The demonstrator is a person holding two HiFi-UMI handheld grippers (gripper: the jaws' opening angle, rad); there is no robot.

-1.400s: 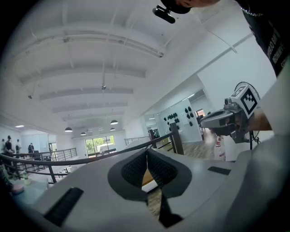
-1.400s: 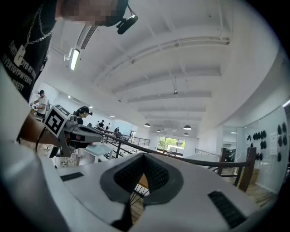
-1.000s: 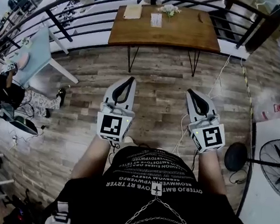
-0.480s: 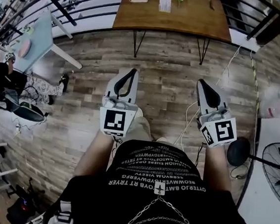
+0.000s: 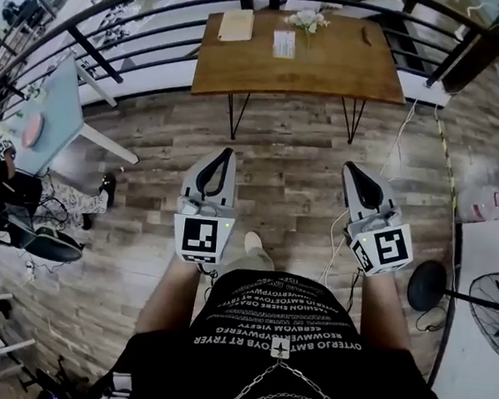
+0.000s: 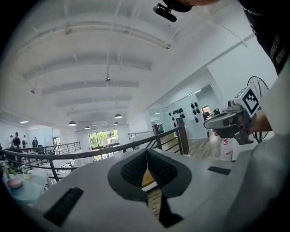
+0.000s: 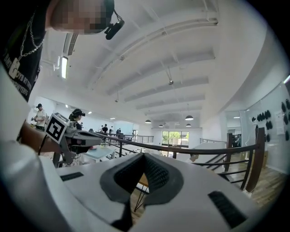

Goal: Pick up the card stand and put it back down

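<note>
Though only overhead shows the card stand (image 5: 284, 44), left claw (image 6: 146, 156), right claw (image 7: 144, 157) — closed.

Floor (image 5: 289, 158): grey-brown wood plank. A black metal railing (image 6: 109, 148) curved behind a wooden bench (image 5: 335, 61) on thin black legs. Pale blue table (image 5: 58, 99) stood at left, pedestal fan (image 5: 496, 316) at right. Ceiling (image 6: 90, 54) was white and beamed, with pendant lamps (image 6: 118, 116). Daylight came through far windows (image 6: 102, 139).

Left gripper (image 5: 227, 155) and right gripper (image 5: 350, 168): held level, side by side, pointing far. Both jaws closed, empty. Forearms extended.
</note>
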